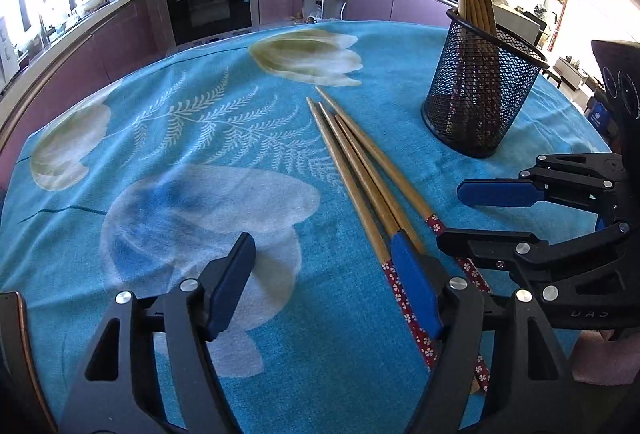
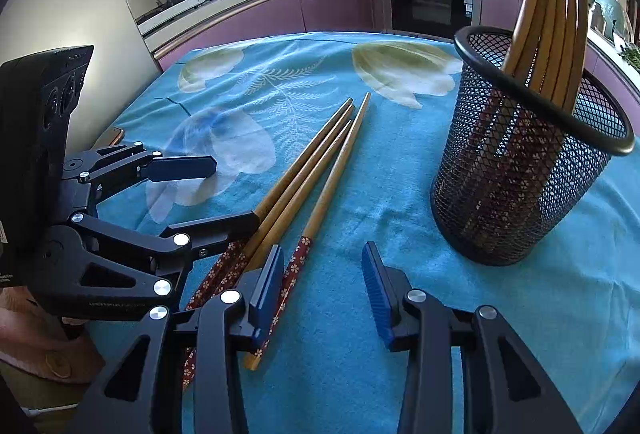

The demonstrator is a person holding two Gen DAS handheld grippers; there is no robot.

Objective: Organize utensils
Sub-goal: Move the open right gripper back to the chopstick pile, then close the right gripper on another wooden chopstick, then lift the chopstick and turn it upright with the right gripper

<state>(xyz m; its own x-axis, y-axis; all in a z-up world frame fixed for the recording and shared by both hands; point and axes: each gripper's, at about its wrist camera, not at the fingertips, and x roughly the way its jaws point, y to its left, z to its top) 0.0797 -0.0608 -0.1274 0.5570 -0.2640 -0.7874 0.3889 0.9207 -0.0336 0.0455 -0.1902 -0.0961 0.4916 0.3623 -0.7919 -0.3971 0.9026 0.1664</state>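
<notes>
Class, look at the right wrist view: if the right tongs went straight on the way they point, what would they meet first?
Probably the blue tablecloth, between the loose chopsticks and the mesh holder; depth is uncertain.

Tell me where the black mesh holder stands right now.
The black mesh holder stands upright on the blue floral tablecloth, right of the loose chopsticks in both wrist views, with more chopsticks inside it.

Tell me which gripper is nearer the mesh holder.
Right. The right gripper hovers open beside the mesh holder, just past the loose chopsticks. The left gripper sits farther off, across those chopsticks.
</notes>
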